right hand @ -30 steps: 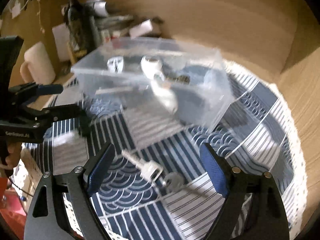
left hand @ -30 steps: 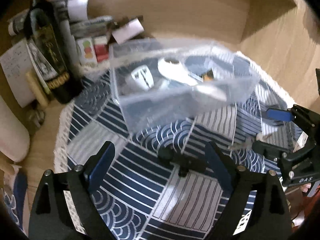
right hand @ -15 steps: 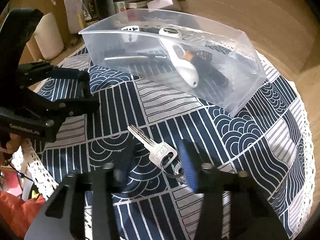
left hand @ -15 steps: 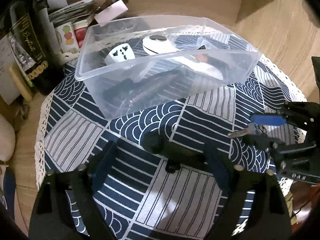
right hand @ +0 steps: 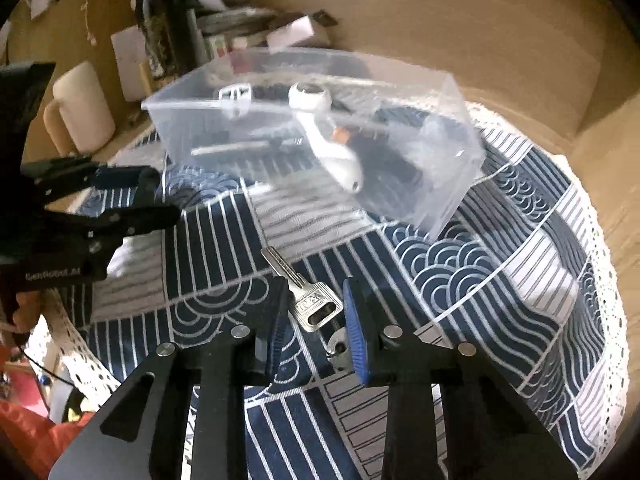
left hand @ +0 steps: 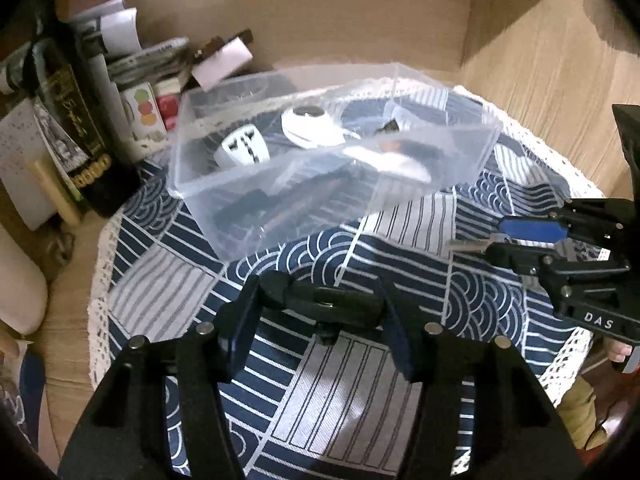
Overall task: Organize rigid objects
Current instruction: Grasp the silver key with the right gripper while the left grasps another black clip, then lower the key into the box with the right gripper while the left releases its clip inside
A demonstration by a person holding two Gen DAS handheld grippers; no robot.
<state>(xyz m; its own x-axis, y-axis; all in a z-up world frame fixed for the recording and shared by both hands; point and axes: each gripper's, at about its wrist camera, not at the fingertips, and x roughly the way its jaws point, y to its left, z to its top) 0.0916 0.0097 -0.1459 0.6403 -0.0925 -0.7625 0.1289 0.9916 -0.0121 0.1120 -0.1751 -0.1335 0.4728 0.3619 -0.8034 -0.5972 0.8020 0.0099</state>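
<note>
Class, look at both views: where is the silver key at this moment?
The key sits between the right claw's fingers, low centre in the right wrist view, above the cloth and short of the clear box; the left view shows it at right.

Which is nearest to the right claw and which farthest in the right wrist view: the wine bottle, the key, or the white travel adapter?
1. Key: between the right claw's fingers.
2. White travel adapter: inside the clear plastic box, far left corner.
3. Wine bottle: behind the box, top left, among the clutter.
</note>
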